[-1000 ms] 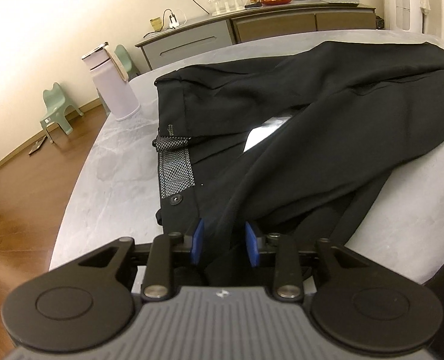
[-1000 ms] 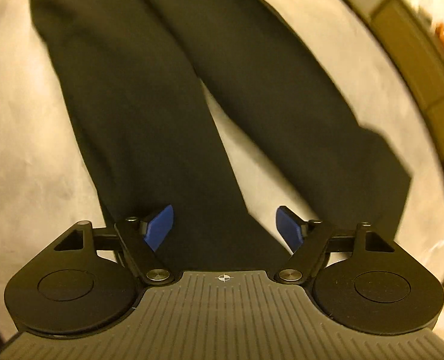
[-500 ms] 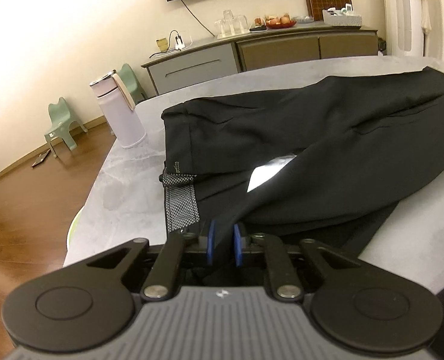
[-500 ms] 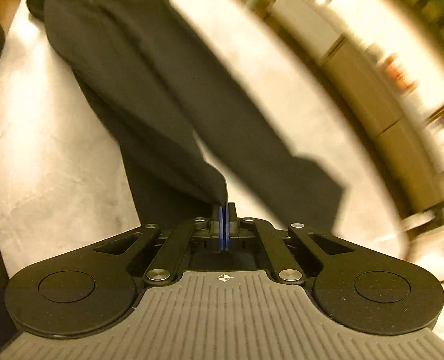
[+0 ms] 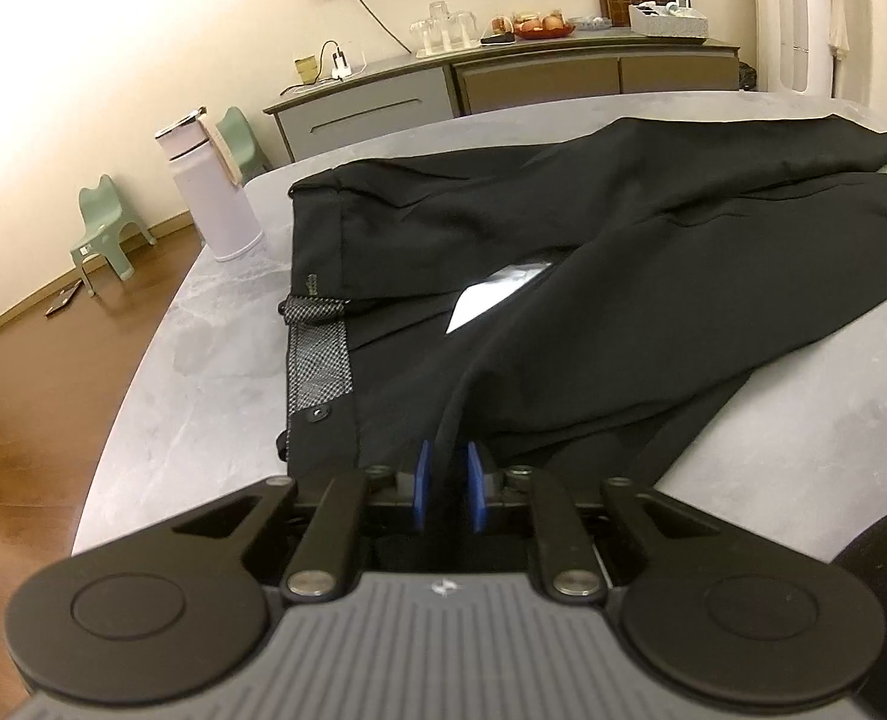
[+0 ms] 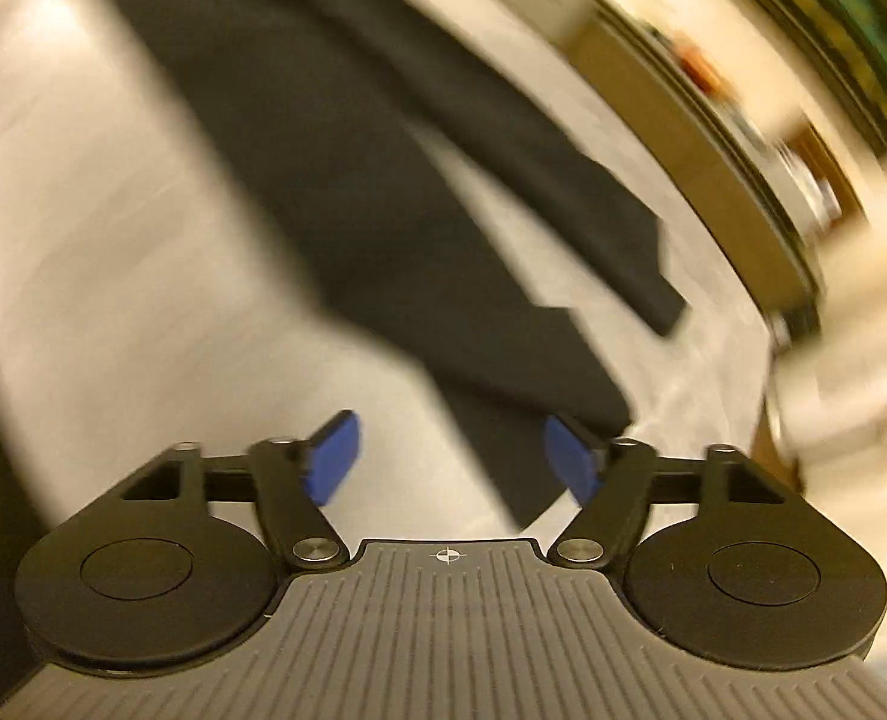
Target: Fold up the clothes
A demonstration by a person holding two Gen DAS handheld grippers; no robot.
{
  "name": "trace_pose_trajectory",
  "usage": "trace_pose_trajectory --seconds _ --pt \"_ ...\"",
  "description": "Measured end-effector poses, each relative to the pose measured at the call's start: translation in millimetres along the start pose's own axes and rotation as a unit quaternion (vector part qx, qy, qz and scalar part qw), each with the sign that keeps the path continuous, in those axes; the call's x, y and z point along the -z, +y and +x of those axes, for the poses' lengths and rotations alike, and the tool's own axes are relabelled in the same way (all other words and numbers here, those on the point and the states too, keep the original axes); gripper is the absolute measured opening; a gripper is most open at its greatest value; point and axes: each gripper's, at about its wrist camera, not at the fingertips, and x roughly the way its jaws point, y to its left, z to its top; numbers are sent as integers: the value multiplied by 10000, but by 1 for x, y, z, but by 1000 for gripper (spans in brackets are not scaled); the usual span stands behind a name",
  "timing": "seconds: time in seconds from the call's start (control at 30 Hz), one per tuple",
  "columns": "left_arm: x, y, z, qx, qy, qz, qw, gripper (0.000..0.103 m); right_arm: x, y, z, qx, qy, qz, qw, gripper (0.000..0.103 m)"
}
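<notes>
On the table [image 5: 203, 324], trousers [image 5: 653, 276] lie spread, legs crossed, waistband at left near the flask [image 5: 212, 192]. Left gripper [image 5: 446, 483] pinches a fabric ridge by the waistband. Right gripper [image 6: 452, 459] gapes over a leg end [image 6: 563, 384], holding nothing; view blurred. Judging: mid-fold, regrasp hem next. Bare table right; flask crowds left.

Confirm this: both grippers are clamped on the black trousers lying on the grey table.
Not both. The right wrist view shows the right gripper open, holding nothing. The left gripper is clamped on the black trousers lying on the grey table.
</notes>
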Motion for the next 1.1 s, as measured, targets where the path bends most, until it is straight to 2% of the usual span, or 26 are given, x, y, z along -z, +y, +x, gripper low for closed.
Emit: trace_pose_trajectory --seconds 0.07,0.13,0.17,0.2,0.27,0.3,0.33,0.37,0.5,0.53,0.63,0.73,0.8,0.87,0.93,1.0,1.03,1.07,1.1 --pt "0 -1 4 -1 -1 31 10000 18 -13 -7 14 -95 62 1133 9935 80" --pt "0 -1 7 -2 -3 61 10000 18 -16 -13 31 -266 245 2287 9728 80" --pt "0 -2 9 -3 -3 76 10000 18 -17 -14 39 -290 317 2640 9636 77" --pt "0 -2 11 -4 -4 92 10000 18 -16 -12 47 -253 370 2773 9597 75" --pt "0 -2 14 -5 -5 122 9999 18 -13 -9 61 -179 474 3038 9514 60" --pt "-1 -3 16 -6 -6 137 9999 14 -13 -8 66 -189 476 3161 9474 55" --pt "-1 -3 18 -6 -6 153 9999 9 -15 -10 70 -211 439 3259 9441 20" --pt "-9 -1 20 -31 -82 123 9999 2 -17 -15 70 -149 373 3325 9423 0" --pt "-49 11 30 -151 -445 -31 9989 2 -32 -52 46 259 -120 3546 9346 0" --pt "-59 14 32 -180 -536 -69 9984 2 -38 -66 32 315 -336 3684 9285 0" --pt "-91 24 7 -245 -1073 -212 9937 1 -50 -93 -25 531 -1129 4013 9074 0" --pt "-95 39 -33 -185 -1488 -426 9878 1 -40 -96 -88 773 -1781 4220 8856 0" --pt "-80 44 -51 -9 -1468 -473 9880 2 -17 -87 -120 772 -2020 4428 8701 0" --pt "-54 37 -46 73 -1106 -397 9930 2 16 -71 -133 701 -1960 4638 8611 0" --pt "-28 30 -40 146 -714 -310 9969 2 50 -53 -121 549 -1605 4845 8582 0" --pt "-6 22 -24 68 -302 -303 9991 2 76 -38 -98 299 -1179 5108 8511 0" --pt "2 19 -17 -16 -143 -281 9995 2 81 -34 -87 162 -1070 5262 8435 2" --pt "8 16 -11 -102 4 -256 9996 3 86 -30 -75 25 -960 5412 8354 10" --pt "10 14 -9 -131 38 -262 9996 3 92 -26 -64 -112 -849 5560 8268 13"
